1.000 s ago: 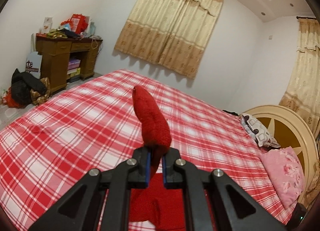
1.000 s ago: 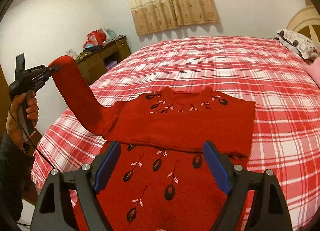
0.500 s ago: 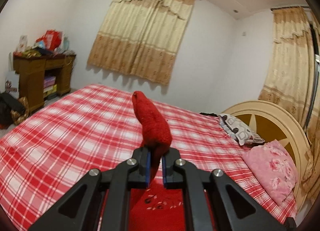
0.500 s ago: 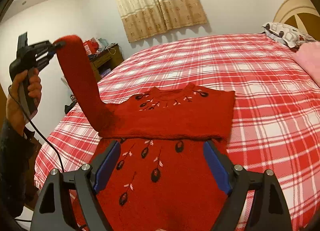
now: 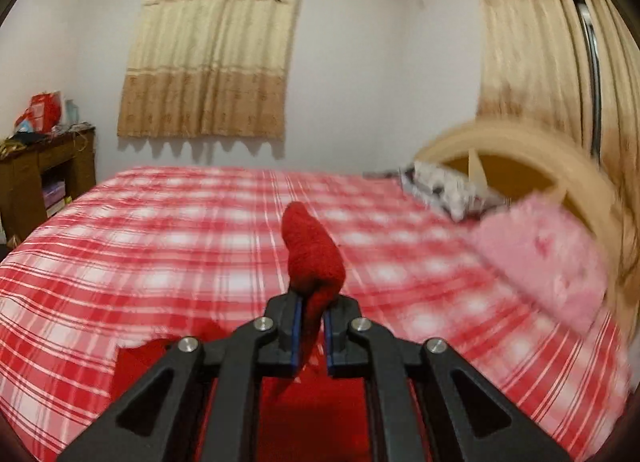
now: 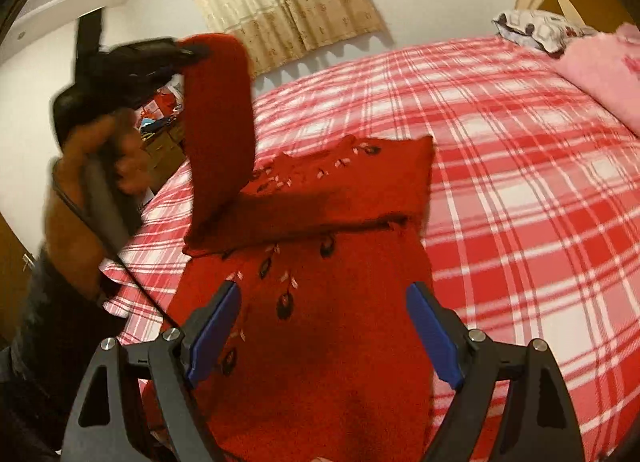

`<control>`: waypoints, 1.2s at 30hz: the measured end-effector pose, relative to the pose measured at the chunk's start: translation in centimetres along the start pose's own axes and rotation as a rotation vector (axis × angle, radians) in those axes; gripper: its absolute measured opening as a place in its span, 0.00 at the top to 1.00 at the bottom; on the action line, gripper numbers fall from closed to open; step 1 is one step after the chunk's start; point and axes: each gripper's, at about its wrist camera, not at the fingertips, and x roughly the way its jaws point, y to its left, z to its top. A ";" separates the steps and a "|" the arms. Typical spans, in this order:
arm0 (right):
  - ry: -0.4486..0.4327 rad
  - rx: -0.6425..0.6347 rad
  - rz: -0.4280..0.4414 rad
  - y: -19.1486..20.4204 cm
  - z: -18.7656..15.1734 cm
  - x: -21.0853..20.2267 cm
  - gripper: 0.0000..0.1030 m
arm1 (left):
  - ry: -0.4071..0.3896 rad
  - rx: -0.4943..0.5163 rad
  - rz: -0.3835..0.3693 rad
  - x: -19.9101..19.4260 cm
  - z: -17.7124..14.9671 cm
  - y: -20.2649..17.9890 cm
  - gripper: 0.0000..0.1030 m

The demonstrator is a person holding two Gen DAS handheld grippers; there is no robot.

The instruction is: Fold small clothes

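A small red knit sweater (image 6: 320, 342) with dark flower motifs lies on the red-and-white checked bed (image 6: 520, 181), its upper part folded back over the body. My left gripper (image 5: 310, 326) is shut on the cuff of the sweater's sleeve (image 5: 314, 258). In the right wrist view that left gripper (image 6: 192, 51), held in a person's hand (image 6: 96, 149), lifts the sleeve (image 6: 220, 121) high above the sweater's left side. My right gripper (image 6: 324, 338) hovers open low over the sweater's lower body, nothing between its blue pads.
A pink pillow (image 5: 548, 254) and a patterned pillow (image 5: 444, 185) lie by the cream round headboard (image 5: 520, 153) at the right. A cluttered wooden desk (image 5: 36, 173) stands beyond the bed's left edge. Beige curtains (image 5: 216, 53) hang on the far wall.
The left gripper has carried the raised sleeve rightward, over toward the sweater's body, and swung to face the headboard. The right gripper has moved closer and lower over the sweater, still open.
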 end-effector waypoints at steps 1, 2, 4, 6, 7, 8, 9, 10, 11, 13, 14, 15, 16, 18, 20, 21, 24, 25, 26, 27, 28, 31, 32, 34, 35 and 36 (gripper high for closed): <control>0.002 0.001 -0.002 -0.1 -0.2 0.0 0.17 | 0.023 0.020 0.000 0.7 -1.0 -0.5 0.92; 0.001 0.002 -0.005 -0.2 -0.5 -0.1 0.17 | 0.053 0.044 0.005 1.7 -2.3 -1.1 0.92; -0.003 0.014 -0.007 -0.7 -1.0 0.0 0.17 | 0.092 0.063 -0.003 2.8 -3.7 -1.9 0.92; 0.004 0.031 -0.002 -1.0 -1.4 0.2 0.17 | 0.157 0.081 -0.023 4.3 -4.9 -2.7 0.91; 0.009 0.038 0.000 -1.1 -1.6 0.3 0.17 | 0.189 0.096 -0.037 4.8 -5.4 -3.0 0.91; 0.013 0.042 -0.001 -1.2 -1.8 0.4 0.17 | 0.205 0.103 -0.038 4.9 -5.6 -3.4 0.87; 0.016 0.043 -0.006 -1.3 -2.0 0.5 0.17 | 0.215 0.113 -0.057 4.8 -5.7 -3.5 0.87; 0.016 0.043 -0.010 -1.3 -2.1 0.5 0.17 | 0.214 0.129 -0.078 4.1 -5.8 -3.4 0.86; 0.015 0.043 -0.012 -1.4 -2.3 0.5 0.17 | 0.210 0.144 -0.081 3.5 -5.9 -3.4 0.79; 0.019 0.053 -0.014 -1.6 -2.4 0.6 0.17 | 0.180 0.183 -0.062 1.7 -5.7 -2.6 0.57; 0.021 0.058 -0.013 -1.7 -2.4 0.7 0.17 | 0.159 0.191 -0.051 0.7 -5.6 -2.1 0.42; 0.022 0.064 -0.011 -1.8 -2.4 0.8 0.17 | 0.141 0.196 -0.034 -0.3 -5.5 -1.3 0.34; 0.023 0.068 -0.011 -1.8 -2.4 0.8 0.17 | 0.132 0.201 -0.017 -1.0 -5.5 -0.4 0.32; 0.032 0.063 -0.011 -1.7 -2.1 1.0 0.17 | 0.135 0.212 0.025 -3.0 -5.9 2.0 0.32; 0.030 0.048 -0.012 -1.5 -1.5 1.0 0.17 | 0.148 0.232 0.076 -3.4 -6.5 4.2 0.29; 0.021 0.036 -0.013 -1.4 -1.0 0.8 0.17 | 0.156 0.239 0.109 -4.0 -7.3 5.6 0.25; 0.003 0.010 -0.038 -1.2 0.6 0.7 0.17 | 0.215 0.236 0.225 -5.2 -9.9 9.8 0.23; -0.003 0.006 -0.046 -1.2 1.2 0.8 0.17 | 0.236 0.222 0.240 -5.4 -10.5 10.9 0.23; -0.005 0.007 -0.050 -1.3 1.6 0.9 0.17 | 0.261 0.201 0.257 -5.6 -11.1 12.2 0.23; -0.002 0.010 -0.054 -1.2 2.2 1.2 0.17 | 0.284 0.175 0.279 -5.8 -11.9 13.5 0.23; 0.002 0.011 -0.054 -1.2 2.5 1.5 0.17 | 0.301 0.151 0.287 -5.8 -12.4 14.5 0.23; 0.030 0.002 -0.049 -0.4 3.5 3.2 0.17 | 0.322 0.073 0.292 -5.3 -12.8 16.2 0.23; 0.042 -0.009 -0.051 0.0 3.7 3.8 0.17 | 0.317 0.056 0.287 -5.2 -12.8 16.3 0.23; 0.065 -0.039 -0.060 1.0 4.0 5.0 0.17 | 0.315 0.039 0.272 -4.4 -12.7 16.2 0.20; 0.077 -0.051 -0.061 1.5 4.0 5.5 0.17 | 0.323 0.045 0.272 -3.9 -12.8 16.2 0.19; 0.091 -0.061 -0.060 1.9 3.9 5.9 0.17 | 0.340 0.057 0.278 -3.1 -13.0 16.2 0.18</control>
